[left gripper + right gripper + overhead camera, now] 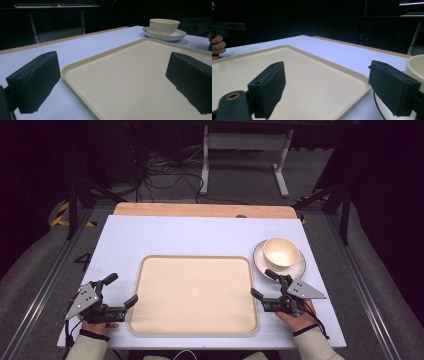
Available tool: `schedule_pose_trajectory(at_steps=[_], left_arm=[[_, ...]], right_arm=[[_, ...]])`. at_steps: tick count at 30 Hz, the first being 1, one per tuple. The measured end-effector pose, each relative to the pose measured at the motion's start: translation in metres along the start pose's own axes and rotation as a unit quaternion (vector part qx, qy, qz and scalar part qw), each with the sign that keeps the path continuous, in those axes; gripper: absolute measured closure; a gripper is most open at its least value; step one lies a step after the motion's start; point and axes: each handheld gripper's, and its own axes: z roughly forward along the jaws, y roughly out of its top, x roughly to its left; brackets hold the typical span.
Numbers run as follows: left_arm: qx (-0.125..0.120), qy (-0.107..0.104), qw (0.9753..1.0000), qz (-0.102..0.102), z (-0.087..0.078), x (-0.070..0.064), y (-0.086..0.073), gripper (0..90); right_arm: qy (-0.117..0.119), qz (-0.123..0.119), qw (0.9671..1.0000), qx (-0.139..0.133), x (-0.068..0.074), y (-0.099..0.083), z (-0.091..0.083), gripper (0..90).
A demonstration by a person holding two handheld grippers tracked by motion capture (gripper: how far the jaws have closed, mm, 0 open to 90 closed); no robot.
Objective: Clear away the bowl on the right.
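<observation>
Bowl [281, 252] on its plate [296, 268] is sitting at the far right of the table, just right of the tray's [195, 259] far right corner, and that is where I am heading. My right gripper [264, 283] is hovering near the plate's near left edge with its jaws spread wide and holding nothing; in the right gripper view the right-hand pad [392, 87] is lining up just in front of the bowl's rim [415, 67]. My left gripper [121, 290] is also standing open and empty, straddling the tray's near left edge.

I judge the step in hand to be the reach for the bowl. To do it well, I am wanting one pad inside the rim and one outside, so I am planning to lift the right gripper a little, carry it far and right, and come down over the near wall of the bowl rather than pushing into it from the side. A sideways nudge could slide the bowl on the plate. The tray is lying bare, just beside it.
</observation>
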Motion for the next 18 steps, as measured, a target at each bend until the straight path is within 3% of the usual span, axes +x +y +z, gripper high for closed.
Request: schedule_pose_trajectory(at_steps=[18], left_arm=[[0.001, 0.001, 1.0000, 0.000, 0.0001, -0.0002, 0.0000, 0.2]], right_arm=[[-0.001, 0.008, 1.0000, 0.004, -0.0014, 0.0006, 0.0004, 20.7]])
